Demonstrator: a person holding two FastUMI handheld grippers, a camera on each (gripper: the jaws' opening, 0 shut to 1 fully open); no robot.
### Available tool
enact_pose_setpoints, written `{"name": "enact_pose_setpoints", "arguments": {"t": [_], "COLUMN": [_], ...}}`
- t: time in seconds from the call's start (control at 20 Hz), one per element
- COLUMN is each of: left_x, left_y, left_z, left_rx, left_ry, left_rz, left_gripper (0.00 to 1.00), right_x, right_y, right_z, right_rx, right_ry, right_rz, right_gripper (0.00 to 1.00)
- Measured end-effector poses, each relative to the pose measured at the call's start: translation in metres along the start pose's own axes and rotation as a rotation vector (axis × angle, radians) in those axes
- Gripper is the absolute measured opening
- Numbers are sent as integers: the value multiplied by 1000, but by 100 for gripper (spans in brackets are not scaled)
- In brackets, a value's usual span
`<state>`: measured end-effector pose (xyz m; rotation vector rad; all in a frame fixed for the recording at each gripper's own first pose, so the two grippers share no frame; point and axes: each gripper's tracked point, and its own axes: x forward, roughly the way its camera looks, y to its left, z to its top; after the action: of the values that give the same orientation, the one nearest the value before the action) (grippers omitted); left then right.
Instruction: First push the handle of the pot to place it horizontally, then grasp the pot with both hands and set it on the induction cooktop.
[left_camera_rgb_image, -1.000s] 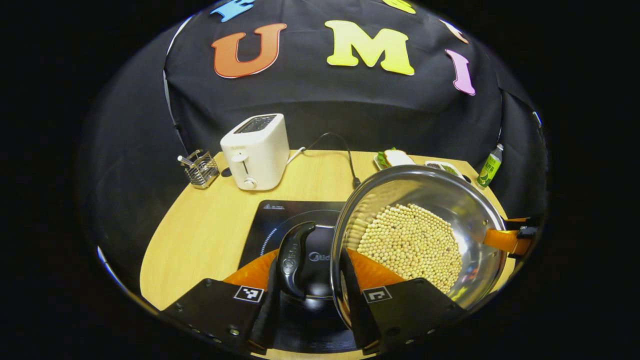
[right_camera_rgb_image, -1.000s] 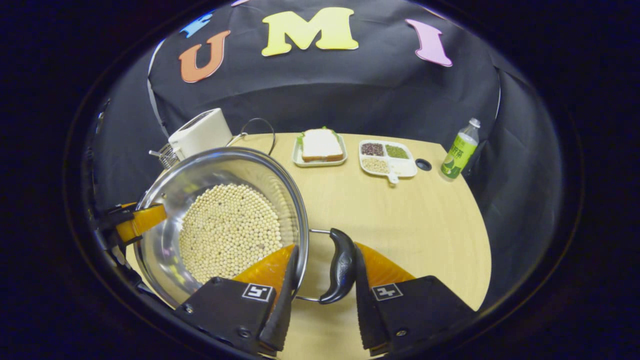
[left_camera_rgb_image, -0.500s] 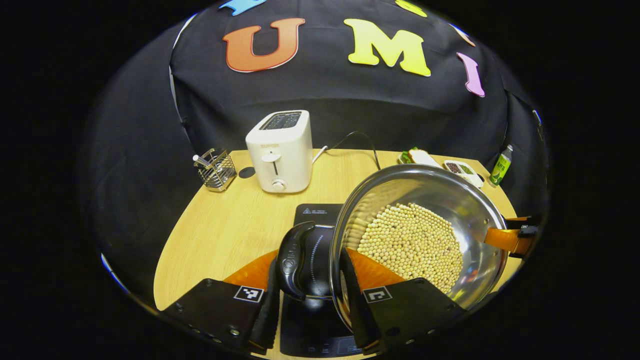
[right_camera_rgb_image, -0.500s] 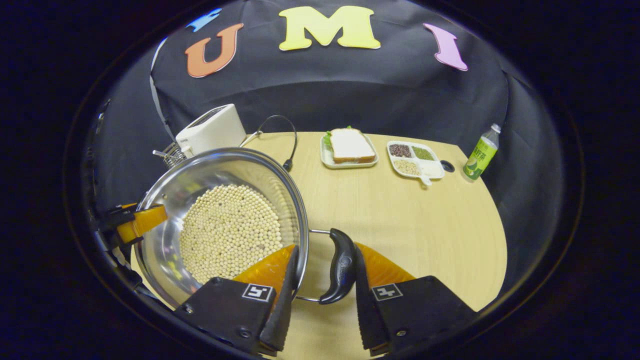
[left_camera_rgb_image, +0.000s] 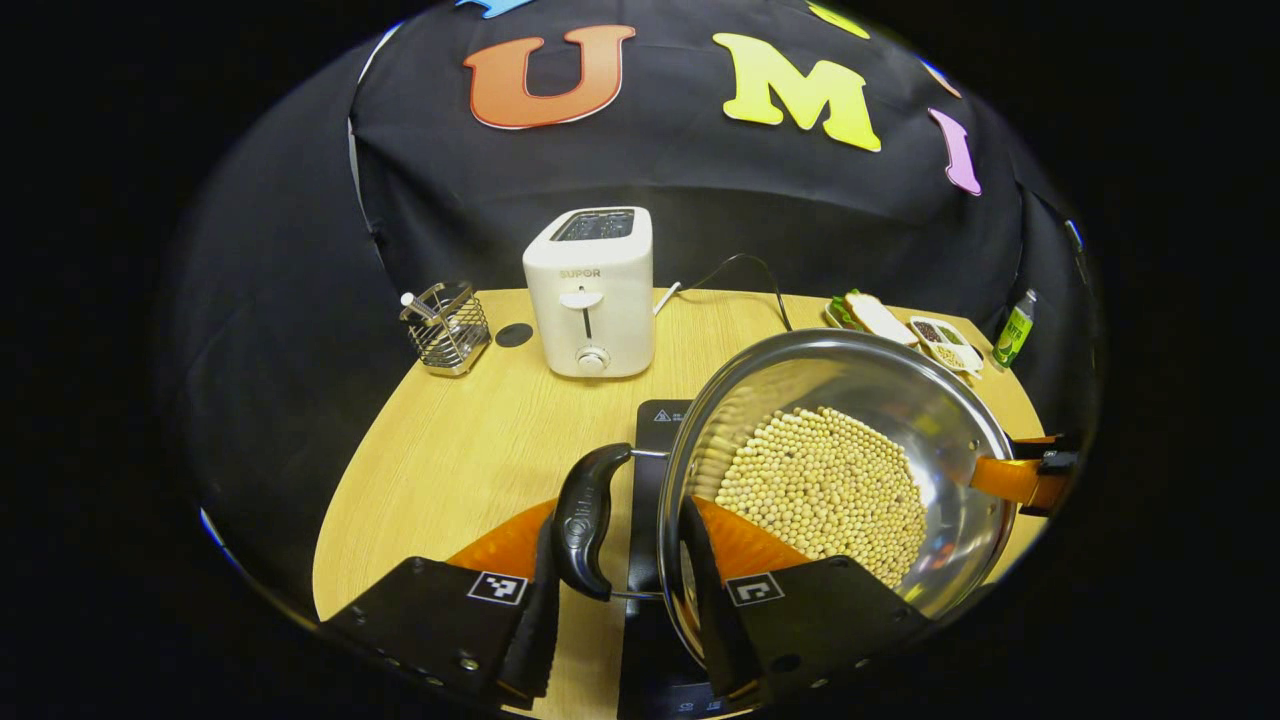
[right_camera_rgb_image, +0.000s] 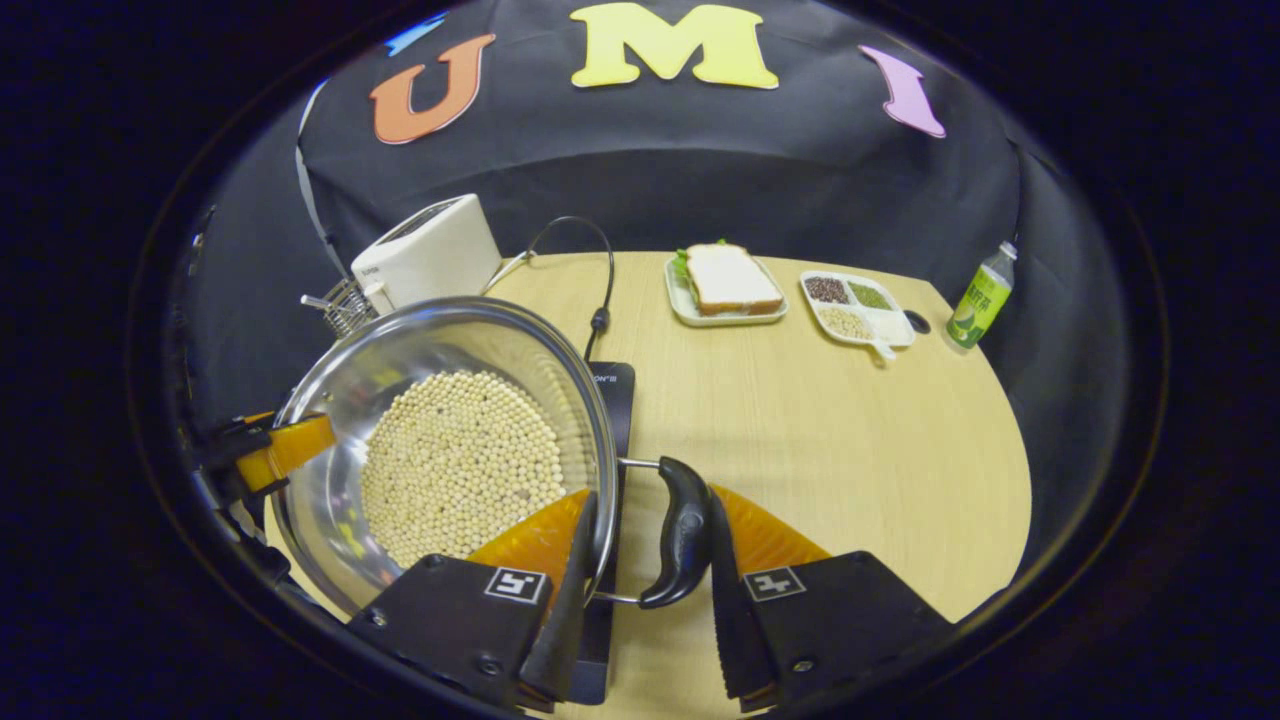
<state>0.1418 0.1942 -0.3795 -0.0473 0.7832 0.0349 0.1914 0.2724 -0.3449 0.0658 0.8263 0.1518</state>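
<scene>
A steel pot (left_camera_rgb_image: 900, 390) full of pale beans (left_camera_rgb_image: 820, 490) hangs above the wooden table, over the black induction cooktop (left_camera_rgb_image: 652, 420). My left gripper (left_camera_rgb_image: 617, 518) is shut on the pot's left black handle (left_camera_rgb_image: 583, 520), one finger outside the grip and the other inside the rim. In the right gripper view the same pot (right_camera_rgb_image: 420, 345) fills the left side. My right gripper (right_camera_rgb_image: 650, 495) is shut the same way on the right black handle (right_camera_rgb_image: 683, 530). A strip of cooktop (right_camera_rgb_image: 612, 400) shows beside the pot. Each view also catches the other gripper's orange finger at the far rim.
A white toaster (left_camera_rgb_image: 592, 290) with a black cable stands at the back, a wire basket (left_camera_rgb_image: 445, 325) to its left. A sandwich plate (right_camera_rgb_image: 725, 290), a divided tray of grains (right_camera_rgb_image: 855, 310) and a green bottle (right_camera_rgb_image: 980, 295) sit at the table's (right_camera_rgb_image: 850, 440) far right.
Both grippers have carried the pot leftward across the table. The cooktop, earlier under the left handle, now lies mostly beneath the pot and shows at its right side.
</scene>
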Motion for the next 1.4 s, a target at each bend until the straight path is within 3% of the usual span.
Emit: {"name": "enact_pose_setpoints", "arguments": {"t": [0.25,0.3,0.35,0.45,0.5,0.55,0.6,0.75,0.85,0.95,1.1,1.4], "left_x": [7,9,7,10,12,11,10,0,-8,-13,-25,-47], "left_y": [0,0,0,4,11,14,14,18,20,22,30,29], "left_z": [-7,-8,-7,-9,-9,-9,-5,9,15,22,32,48], "left_rx": [-17,-14,-10,7,24,29,22,34,45,51,52,29], "left_ry": [8,8,1,6,-5,-20,-33,-106,-132,-159,-206,-266], "left_rz": [-43,-49,-56,-40,-10,0,8,29,40,57,107,128], "left_gripper": [58,70,63,67,62,100,99,97,97,97,97,97], "right_x": [1,0,0,0,0,0,-1,-7,-14,-18,-23,-36], "right_y": [0,-1,0,0,-1,-2,-1,-3,-9,-10,-8,-10], "right_z": [2,1,0,0,0,0,1,7,16,21,25,27], "right_rx": [-6,8,21,12,13,13,24,48,6,-48,-75,-96], "right_ry": [-23,-29,-29,-30,-27,-32,-36,-82,-129,-156,-178,-201], "right_rz": [-38,-33,-30,-33,-33,-29,-19,22,9,5,16,32], "right_gripper": [56,58,58,60,61,64,72,76,77,84,85,83]}}
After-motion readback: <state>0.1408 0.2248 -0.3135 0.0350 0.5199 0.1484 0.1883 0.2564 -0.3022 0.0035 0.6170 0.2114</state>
